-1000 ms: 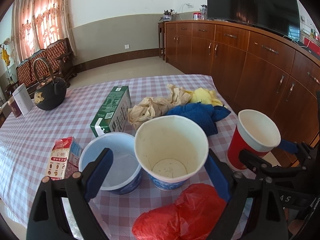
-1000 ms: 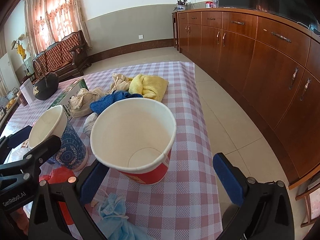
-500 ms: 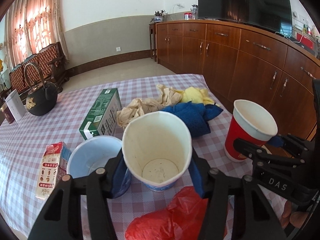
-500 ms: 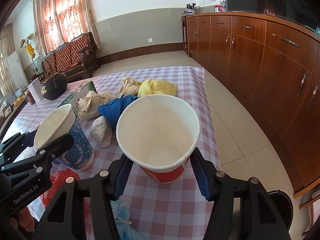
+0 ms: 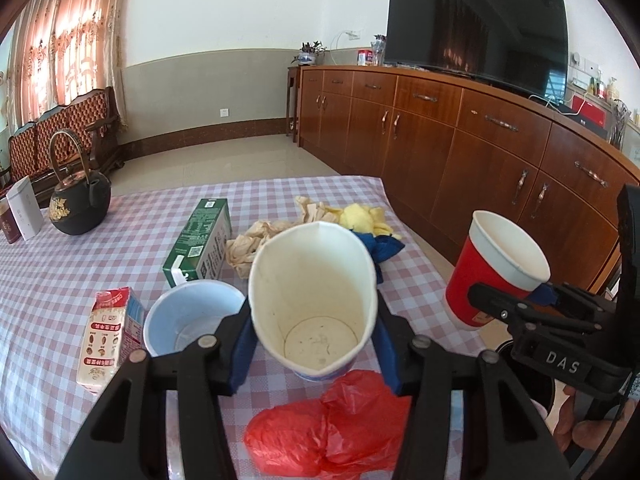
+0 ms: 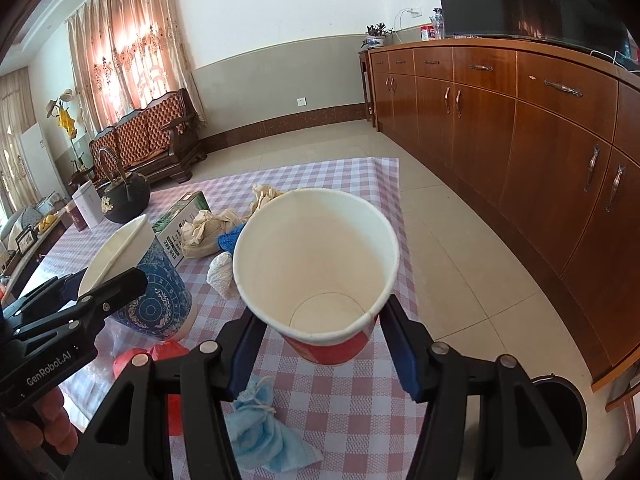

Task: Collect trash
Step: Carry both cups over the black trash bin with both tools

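Observation:
My left gripper is shut on a blue-patterned paper cup, squeezing its rim into an oval and holding it above the checked table. The same cup shows at the left of the right wrist view. My right gripper is shut on a red paper cup, lifted clear of the table; it also shows at the right of the left wrist view. Both cups are empty.
On the table lie a red plastic bag, a light blue bowl, a small red-white carton, a green carton, crumpled cloths, a black teapot and a blue face mask. A dark bin stands on the floor at right.
Both grippers closed from wide open onto their cups. Both cups have since risen off the table, and the blue-patterned cup's rim is squeezed narrower.

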Available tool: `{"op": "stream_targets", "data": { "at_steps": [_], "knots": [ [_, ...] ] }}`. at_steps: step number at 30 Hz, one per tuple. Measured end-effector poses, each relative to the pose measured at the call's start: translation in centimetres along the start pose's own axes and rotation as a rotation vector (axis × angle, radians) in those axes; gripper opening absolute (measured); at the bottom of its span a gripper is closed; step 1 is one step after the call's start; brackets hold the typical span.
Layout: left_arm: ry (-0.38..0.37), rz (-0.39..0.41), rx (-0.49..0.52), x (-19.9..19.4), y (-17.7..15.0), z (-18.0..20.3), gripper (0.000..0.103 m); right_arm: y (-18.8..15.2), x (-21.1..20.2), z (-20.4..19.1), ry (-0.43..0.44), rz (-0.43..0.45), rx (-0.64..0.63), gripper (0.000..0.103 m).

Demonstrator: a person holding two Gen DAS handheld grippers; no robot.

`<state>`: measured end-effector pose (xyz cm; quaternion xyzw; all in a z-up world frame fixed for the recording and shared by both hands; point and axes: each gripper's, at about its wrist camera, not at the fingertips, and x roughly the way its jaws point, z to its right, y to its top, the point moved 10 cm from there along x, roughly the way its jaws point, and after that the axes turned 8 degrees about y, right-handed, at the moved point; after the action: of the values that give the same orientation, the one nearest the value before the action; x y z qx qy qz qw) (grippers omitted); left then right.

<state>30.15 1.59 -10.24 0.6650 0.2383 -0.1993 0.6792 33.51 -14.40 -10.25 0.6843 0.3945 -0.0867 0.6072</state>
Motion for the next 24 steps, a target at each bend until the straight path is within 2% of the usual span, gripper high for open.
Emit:
{"op": "stream_targets", "data": {
  "at_steps": [15,24],
  "knots": [
    [-0.144,0.021,0.061,-2.1,0.6,7.9,0.053,-1.4,-9.7,8.4,-0.124,0.081,0.107,0.060],
    [-0.298,-0.007,0.150,-3.3,-0.8,16.9,0.053,-4.8,-15.0,15.6,-0.244,0.087,0.199,0.060]
  ]
}}
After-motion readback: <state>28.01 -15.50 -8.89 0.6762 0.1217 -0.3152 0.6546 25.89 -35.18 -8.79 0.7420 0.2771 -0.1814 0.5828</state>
